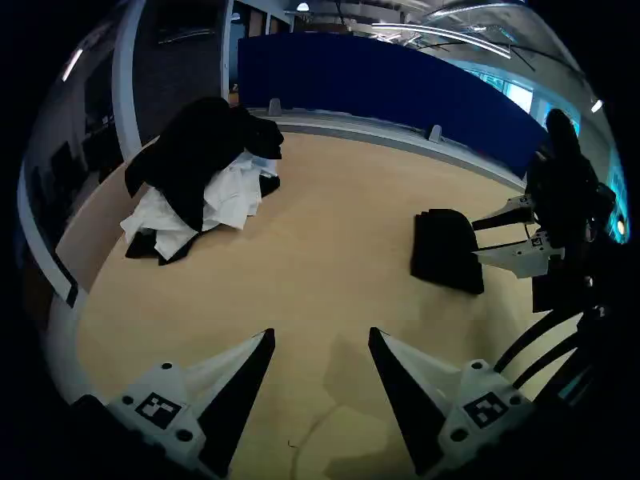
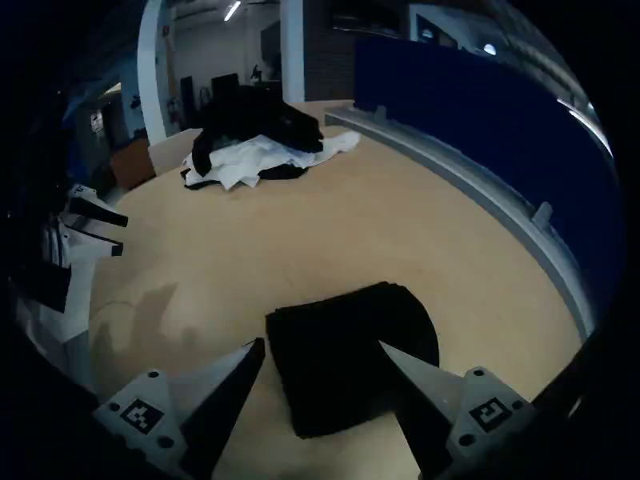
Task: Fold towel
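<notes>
The black towel (image 2: 352,360) is judged fully folded, lying as a compact stack on the table (image 2: 240,248) just ahead of the right gripper (image 2: 320,344), whose jaws, like the left gripper's (image 1: 320,332), are held wide and empty, while a pile of cloths (image 1: 204,172) is left unfolded beyond.

Black towel (image 2: 352,360), folded into flat rectangle, lying on table

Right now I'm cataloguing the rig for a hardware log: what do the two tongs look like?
Both match. The left tongs have two white, wedge-shaped fingers tapering to points, with black inner faces and a square black-and-white marker near each base, beside small dark screw holes. The right tongs look the same.
</notes>
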### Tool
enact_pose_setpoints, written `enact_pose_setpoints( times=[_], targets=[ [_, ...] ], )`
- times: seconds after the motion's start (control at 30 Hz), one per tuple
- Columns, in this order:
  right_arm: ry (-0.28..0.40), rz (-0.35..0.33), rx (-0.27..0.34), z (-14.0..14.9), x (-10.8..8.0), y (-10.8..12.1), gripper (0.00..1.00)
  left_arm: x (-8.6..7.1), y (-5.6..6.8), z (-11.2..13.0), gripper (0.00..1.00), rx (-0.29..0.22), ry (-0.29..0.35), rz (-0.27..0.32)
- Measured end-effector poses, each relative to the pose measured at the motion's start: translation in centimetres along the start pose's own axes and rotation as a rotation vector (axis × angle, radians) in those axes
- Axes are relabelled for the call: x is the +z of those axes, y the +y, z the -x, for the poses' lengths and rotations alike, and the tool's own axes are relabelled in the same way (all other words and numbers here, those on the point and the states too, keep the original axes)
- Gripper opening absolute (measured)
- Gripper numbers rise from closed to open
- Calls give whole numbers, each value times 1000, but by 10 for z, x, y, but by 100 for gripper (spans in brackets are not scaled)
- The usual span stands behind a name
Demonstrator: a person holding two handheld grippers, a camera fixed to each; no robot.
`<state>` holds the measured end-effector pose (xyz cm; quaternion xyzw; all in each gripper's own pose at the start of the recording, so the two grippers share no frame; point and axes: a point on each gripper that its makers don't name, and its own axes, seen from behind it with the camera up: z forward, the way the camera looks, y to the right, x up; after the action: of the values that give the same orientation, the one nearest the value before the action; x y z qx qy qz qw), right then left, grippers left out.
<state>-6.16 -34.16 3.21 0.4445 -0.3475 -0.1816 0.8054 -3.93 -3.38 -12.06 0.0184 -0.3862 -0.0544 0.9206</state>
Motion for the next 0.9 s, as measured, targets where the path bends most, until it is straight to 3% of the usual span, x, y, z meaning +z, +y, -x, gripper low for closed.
enact_pose_setpoints(
  times=[0.37,0.57,0.9],
  targets=[
    [-11,125,150,34,-16,7,100,-1,5,-3,87,16,0,9],
    [-53,184,220,62,-24,7,100,1,5,-3,86,19,-1,10],
    [-98,192,283,90,-19,-9,99,3,8,-4,86,30,-2,18]
  ],
)
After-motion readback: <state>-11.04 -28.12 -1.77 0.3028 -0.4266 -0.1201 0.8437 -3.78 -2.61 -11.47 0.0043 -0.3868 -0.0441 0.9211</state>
